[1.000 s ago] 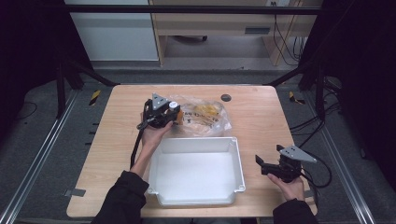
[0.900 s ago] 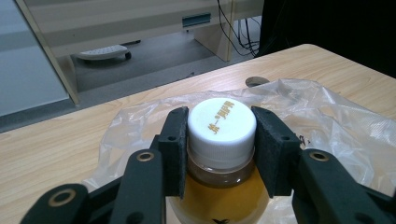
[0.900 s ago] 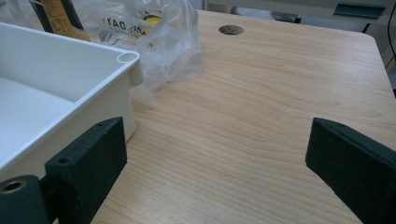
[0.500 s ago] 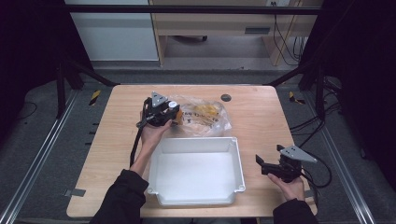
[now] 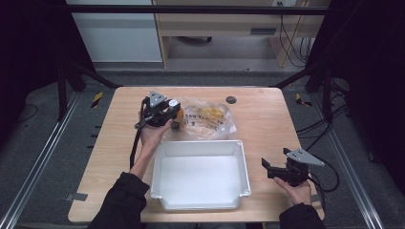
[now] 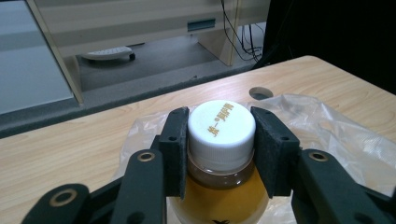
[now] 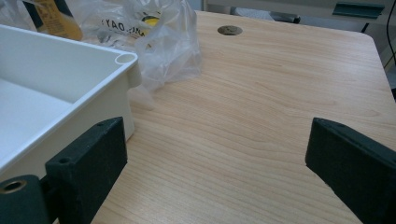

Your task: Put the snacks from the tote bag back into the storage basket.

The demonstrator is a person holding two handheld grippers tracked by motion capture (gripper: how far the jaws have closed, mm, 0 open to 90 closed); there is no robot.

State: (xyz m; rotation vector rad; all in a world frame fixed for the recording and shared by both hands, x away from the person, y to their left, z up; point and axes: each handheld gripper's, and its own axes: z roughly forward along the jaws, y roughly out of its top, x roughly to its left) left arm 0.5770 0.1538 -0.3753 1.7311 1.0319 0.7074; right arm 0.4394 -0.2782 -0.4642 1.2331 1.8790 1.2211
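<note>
Bottle (image 6: 219,158) with white cap (image 6: 221,127), amber liquid, sits just behind the white tray (image 5: 200,210), against the clear plastic bag (image 5: 212,119). Left tool (image 6: 220,144) is clamped on the bottle's cap and neck, pads touching both sides. Likely step: grasp made, lift pending; the next move probably calls for raising it straight and carrying it toward the tray. Right tool (image 5: 273,170) idles just right of the tray over bare worktop (image 7: 261,121), its jaws wide apart, empty.
</note>
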